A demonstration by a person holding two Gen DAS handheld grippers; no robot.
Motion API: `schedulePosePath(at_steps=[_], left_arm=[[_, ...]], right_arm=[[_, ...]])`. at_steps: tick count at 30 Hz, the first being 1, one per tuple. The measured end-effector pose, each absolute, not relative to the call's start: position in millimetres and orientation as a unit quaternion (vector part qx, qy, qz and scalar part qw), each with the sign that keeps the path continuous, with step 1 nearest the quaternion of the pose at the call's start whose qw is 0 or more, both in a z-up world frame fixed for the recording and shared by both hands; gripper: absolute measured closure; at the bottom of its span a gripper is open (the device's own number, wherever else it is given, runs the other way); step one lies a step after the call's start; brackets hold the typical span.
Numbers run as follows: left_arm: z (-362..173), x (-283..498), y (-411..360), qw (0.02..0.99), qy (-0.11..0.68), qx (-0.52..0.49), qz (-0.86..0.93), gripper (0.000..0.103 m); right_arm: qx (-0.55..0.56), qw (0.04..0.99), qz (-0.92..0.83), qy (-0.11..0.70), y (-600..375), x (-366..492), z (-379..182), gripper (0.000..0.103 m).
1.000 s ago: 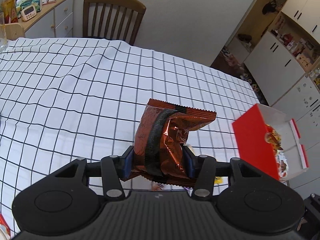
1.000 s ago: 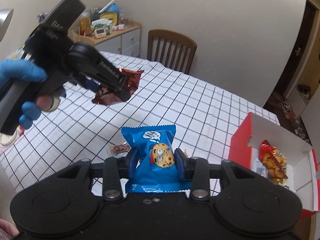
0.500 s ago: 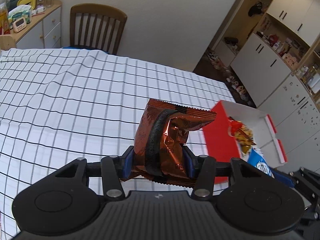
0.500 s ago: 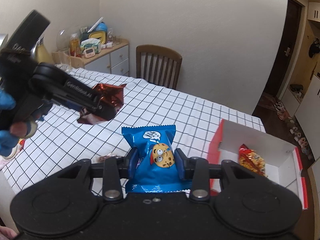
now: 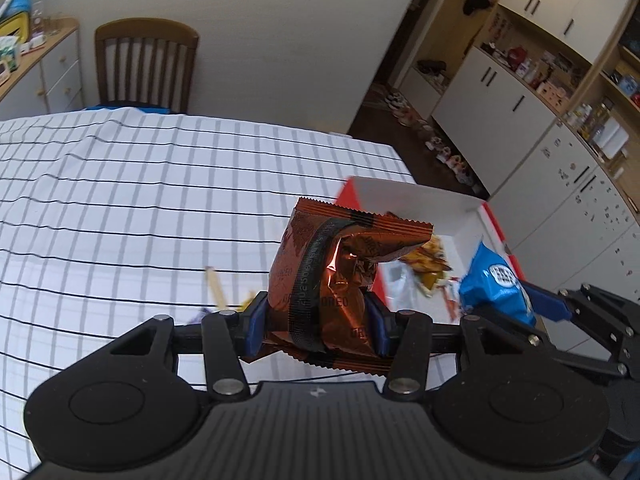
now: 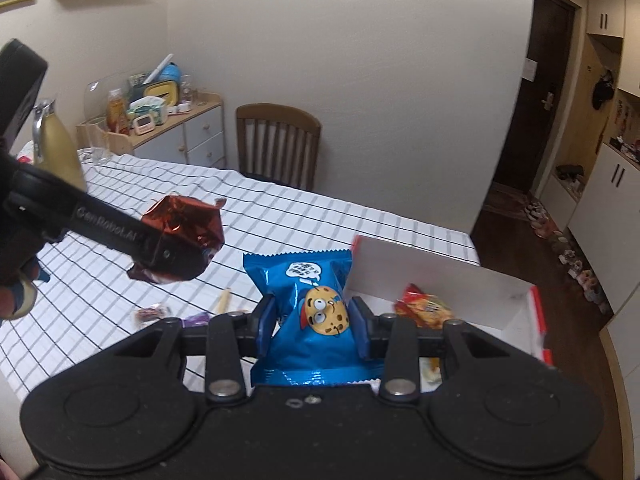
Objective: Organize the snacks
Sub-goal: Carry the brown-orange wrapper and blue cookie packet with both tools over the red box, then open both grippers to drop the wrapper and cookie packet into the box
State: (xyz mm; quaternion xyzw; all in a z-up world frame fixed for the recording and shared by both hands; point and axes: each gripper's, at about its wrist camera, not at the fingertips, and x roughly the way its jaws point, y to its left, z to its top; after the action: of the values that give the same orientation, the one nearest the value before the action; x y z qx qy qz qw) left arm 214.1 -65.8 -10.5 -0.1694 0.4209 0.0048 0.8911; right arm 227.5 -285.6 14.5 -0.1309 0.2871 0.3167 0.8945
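My left gripper is shut on a crumpled brown foil snack packet, held above the checked tablecloth just left of the red and white box. In the right wrist view the same brown packet hangs at the left in the left gripper. My right gripper is shut on a blue cookie packet, over the near side of the box. That blue packet shows at the right of the left wrist view. A red-orange snack bag lies inside the box.
Small wrapped sweets and a thin stick lie on the tablecloth before the box. A wooden chair stands at the far side, a cluttered sideboard at the left, a gold bottle near it. White cupboards line the right.
Both grippers have carried their packets to the right toward the box. The blue packet is now over the box's near side, and the brown packet has come close beside the box.
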Motion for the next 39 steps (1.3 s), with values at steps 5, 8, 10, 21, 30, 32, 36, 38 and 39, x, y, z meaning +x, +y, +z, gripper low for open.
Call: schedulePosePath(at_steps=[5,8,10,21,30,32,36,38,39], left_arm=[[-10,225,-109,0.894,0.421,-0.153,-0.01,0.054],[-11,231,-132,0.895,0.422,-0.143,-0.017,0.054],[-12,235,-146,0.895,0.424,-0.138,-0.023,0.054],[-23,266,-207,0.891,0.442,-0.1,-0.035,0.054],[-40,299,-228,0.883,0.463,-0.072,-0.023,0.054],[-46,307,-231,0.879,0.472,-0.067,-0.021,0.054],[-57,323,-245,0.872,0.486,-0.044,-0.024,0.054],[-63,330,-251,0.868,0.494,-0.044,-0.024,0.054],[-66,333,-253,0.866,0.497,-0.042,-0.024,0.054]], right_arm=[[-0.125,0.899,0.305,0.288,-317,240,12,0.065],[-0.122,0.901,0.299,0.289,-335,248,10,0.065],[-0.122,0.903,0.294,0.289,-345,253,9,0.065],[-0.102,0.909,0.259,0.309,-397,293,-6,0.065],[-0.092,0.907,0.236,0.336,-419,336,-24,0.065],[-0.088,0.905,0.232,0.344,-420,347,-29,0.065],[-0.085,0.901,0.227,0.36,-420,366,-40,0.065],[-0.084,0.898,0.225,0.368,-416,374,-46,0.065],[-0.084,0.897,0.225,0.372,-414,377,-49,0.065]])
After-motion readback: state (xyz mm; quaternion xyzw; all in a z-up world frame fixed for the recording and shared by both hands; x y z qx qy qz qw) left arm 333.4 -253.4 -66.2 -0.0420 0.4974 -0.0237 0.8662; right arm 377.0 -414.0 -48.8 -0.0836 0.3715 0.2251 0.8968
